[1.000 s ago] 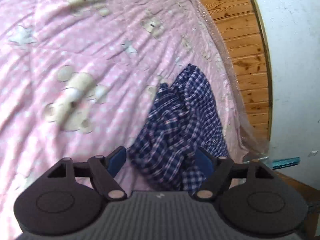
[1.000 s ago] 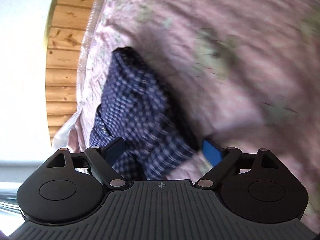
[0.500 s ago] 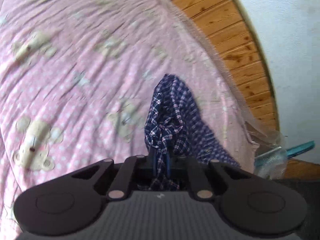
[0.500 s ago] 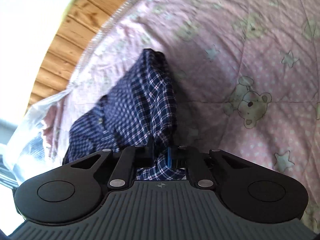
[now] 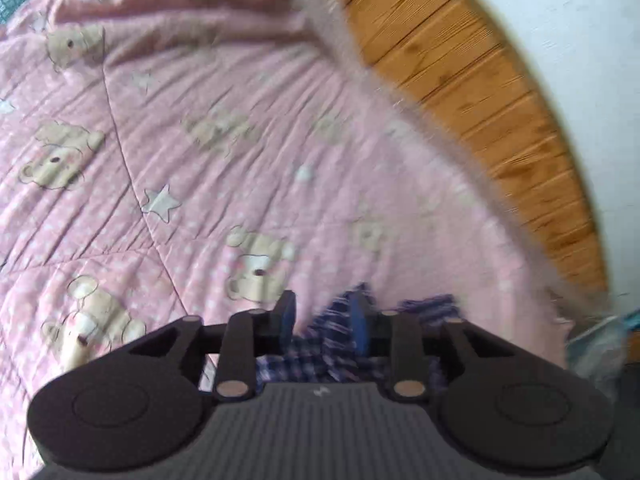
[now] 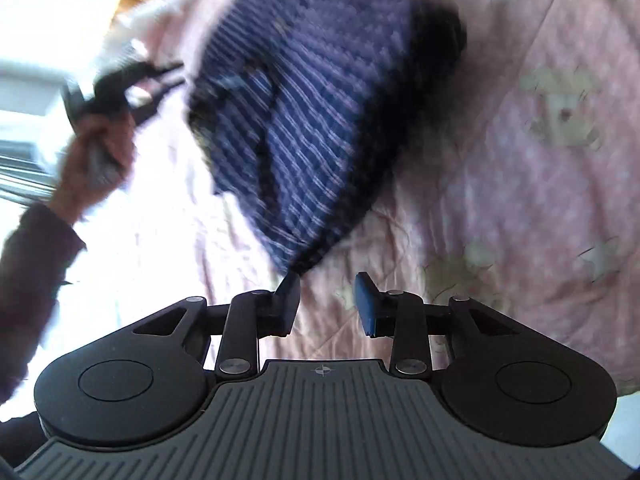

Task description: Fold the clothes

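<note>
shirt: we saw a navy plaid shirt (image 6: 316, 120), motion-blurred, bunched and unfolded, over the pink bear-print quilt (image 6: 520, 200); whether it was fully off the quilt we could not tell.
shirt in left view: only a crumpled patch of it (image 5: 320, 344) showed, right at the fingers and running down under the tool body.
left gripper: left gripper (image 5: 322, 320) stood partly open, blue pads apart; plaid cloth lay between and behind them, but we could not tell whether anything was pinched.
right gripper: right gripper (image 6: 327, 300) stood partly open with nothing between the pads, just quilt behind the gap.
key relation: the shirt's low tip (image 6: 296, 268) came down just beside the right gripper's left pad (image 6: 289, 300), apparently touching its top; the bulk spread up and away from there.
long axis: it ran from that tip up and slightly right in the right wrist view, widening to a dark rounded end.
nearer tool: we judged the left nearer the cloth overall, the right nearer the hanging tip.
other hand: we saw the person's hand (image 6: 96, 160) on the other tool at upper left, beside the shirt's edge.
stage: we judged the cloth loose enough to fit either spreading out or gathering a fold.
</note>
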The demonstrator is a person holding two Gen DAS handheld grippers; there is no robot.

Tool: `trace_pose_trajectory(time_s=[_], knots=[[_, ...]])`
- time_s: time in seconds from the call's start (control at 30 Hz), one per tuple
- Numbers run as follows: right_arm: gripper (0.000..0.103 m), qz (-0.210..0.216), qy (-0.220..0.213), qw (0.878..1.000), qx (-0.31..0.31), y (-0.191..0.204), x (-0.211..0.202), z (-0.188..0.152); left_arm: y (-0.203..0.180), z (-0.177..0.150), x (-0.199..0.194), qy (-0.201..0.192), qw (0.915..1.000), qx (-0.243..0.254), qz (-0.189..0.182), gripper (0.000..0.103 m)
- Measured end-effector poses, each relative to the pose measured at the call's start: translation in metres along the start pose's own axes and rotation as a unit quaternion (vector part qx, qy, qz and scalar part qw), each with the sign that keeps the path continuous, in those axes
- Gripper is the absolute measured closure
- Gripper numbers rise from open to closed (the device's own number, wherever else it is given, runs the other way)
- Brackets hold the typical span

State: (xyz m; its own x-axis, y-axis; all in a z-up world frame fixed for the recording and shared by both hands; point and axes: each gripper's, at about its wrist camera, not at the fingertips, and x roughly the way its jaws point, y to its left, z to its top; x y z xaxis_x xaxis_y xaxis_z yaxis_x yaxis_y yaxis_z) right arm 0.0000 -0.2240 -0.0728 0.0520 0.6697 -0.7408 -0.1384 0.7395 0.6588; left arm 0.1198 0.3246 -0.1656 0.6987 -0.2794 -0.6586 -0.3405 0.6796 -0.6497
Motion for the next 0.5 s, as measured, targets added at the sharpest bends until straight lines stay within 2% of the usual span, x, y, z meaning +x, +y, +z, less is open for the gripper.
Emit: trace_pose_trajectory(time_s=[0.07,0.1,0.2,0.23,0.27,0.33,0.37,0.4,0.43,0.47,0.5], knots=[[0.056,-0.012,-0.028,0.999,-0.031,-0.006,-0.028,0.011,0.006,-0.014,-0.020,-0.020,0.9997,-0.017,0.004,0.048],[0.054,-0.019,-0.040,0.998,-0.044,-0.010,-0.039,0.019,0.008,-0.033,-0.029,-0.011,0.9994,-0.033,-0.007,0.047],[0.049,-0.050,-0.061,0.995,-0.056,-0.029,-0.055,0.063,0.010,-0.112,-0.036,0.048,0.9948,-0.079,-0.042,0.039],[0.047,-0.051,-0.065,0.995,-0.057,-0.034,-0.054,0.080,0.009,-0.139,-0.031,0.070,0.9929,-0.086,-0.044,0.038],[0.040,-0.052,-0.069,0.995,-0.059,-0.040,-0.054,0.098,0.008,-0.166,-0.025,0.091,0.9904,-0.093,-0.046,0.038],[0.033,-0.050,-0.069,0.994,-0.070,-0.046,-0.046,0.136,0.005,-0.210,-0.015,0.098,0.9875,-0.118,-0.035,0.038],[0.033,-0.049,-0.064,0.994,-0.079,-0.047,-0.040,0.154,0.003,-0.226,-0.009,0.096,0.9860,-0.133,-0.030,0.037],[0.033,-0.047,-0.052,0.993,-0.093,-0.047,-0.034,0.168,0.000,-0.237,-0.007,0.076,0.9870,-0.139,-0.029,0.037],[0.033,-0.045,-0.040,0.992,-0.109,-0.047,-0.028,0.182,-0.005,-0.247,-0.007,0.048,0.9883,-0.142,-0.029,0.026],[0.033,-0.039,-0.031,0.990,-0.131,-0.045,-0.021,0.192,-0.009,-0.254,-0.006,0.024,0.9889,-0.144,-0.029,0.020],[0.033,-0.029,-0.021,0.987,-0.155,-0.044,-0.016,0.200,-0.013,-0.258,-0.005,0.006,0.9881,-0.151,-0.026,0.019]])
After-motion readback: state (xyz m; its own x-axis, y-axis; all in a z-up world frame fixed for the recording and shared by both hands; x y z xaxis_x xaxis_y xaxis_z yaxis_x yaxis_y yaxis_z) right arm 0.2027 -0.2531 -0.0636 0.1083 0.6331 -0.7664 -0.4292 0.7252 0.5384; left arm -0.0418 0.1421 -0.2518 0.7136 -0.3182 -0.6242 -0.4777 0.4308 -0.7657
